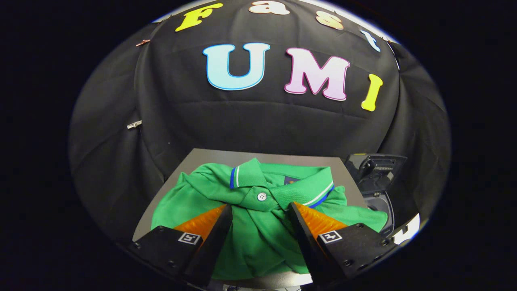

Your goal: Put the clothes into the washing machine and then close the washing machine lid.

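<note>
A green polo shirt (258,226) with a blue-and-white striped collar and a white button lies crumpled on a grey table (210,157). My gripper (260,210) hangs over it, open. The shirt's button placket lies between the two fingers (220,226), and the collar sits just beyond their tips. I cannot tell whether the tips touch the cloth. To the right of the shirt, beside the table, stands the dark washing machine (375,178) with a control panel at its back; part of its round top shows.
The grey table's far edge runs just behind the shirt, with the black cloth wall close beyond it. The washing machine stands against the table's right side. A white patch (408,230) shows low beside the machine.
</note>
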### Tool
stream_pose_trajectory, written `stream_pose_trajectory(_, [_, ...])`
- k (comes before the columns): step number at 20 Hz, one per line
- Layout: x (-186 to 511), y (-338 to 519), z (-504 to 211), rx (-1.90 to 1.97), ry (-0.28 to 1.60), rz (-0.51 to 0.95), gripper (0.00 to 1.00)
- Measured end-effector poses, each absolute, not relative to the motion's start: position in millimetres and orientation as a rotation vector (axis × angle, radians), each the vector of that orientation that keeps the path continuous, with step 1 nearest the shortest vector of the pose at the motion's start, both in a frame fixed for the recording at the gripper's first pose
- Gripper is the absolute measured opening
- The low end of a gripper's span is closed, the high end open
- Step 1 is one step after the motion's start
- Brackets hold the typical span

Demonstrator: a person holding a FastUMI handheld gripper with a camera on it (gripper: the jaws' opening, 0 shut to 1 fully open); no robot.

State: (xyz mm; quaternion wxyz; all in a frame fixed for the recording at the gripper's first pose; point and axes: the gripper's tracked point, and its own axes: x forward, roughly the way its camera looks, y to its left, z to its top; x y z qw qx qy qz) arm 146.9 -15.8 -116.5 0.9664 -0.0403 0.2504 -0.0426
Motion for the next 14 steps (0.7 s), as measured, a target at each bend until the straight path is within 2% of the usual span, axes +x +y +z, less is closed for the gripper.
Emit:
stream_pose_trajectory(3, [155.6, -17.8, -119.5, -0.104, 0.52, -0.093, 0.91])
stream_pose_trajectory(6, [161.5, -21.1, -147.3, -0.055, 0.645, -0.111, 0.91])
stream_pose_trajectory(9, [175.0, -28.2, -144.9, 0.001, 0.619, -0.115, 0.9])
stream_pose_trajectory(10, [174.8, -28.2, -147.2, -0.017, 0.611, -0.102, 0.81])
stream_pose_trajectory(13, [173.0, -35.3, -143.5, -0.042, 0.569, -0.078, 0.46])
stream_pose_trajectory(14, [174.5, -35.0, -146.3, -0.018, 0.559, -0.065, 0.41])
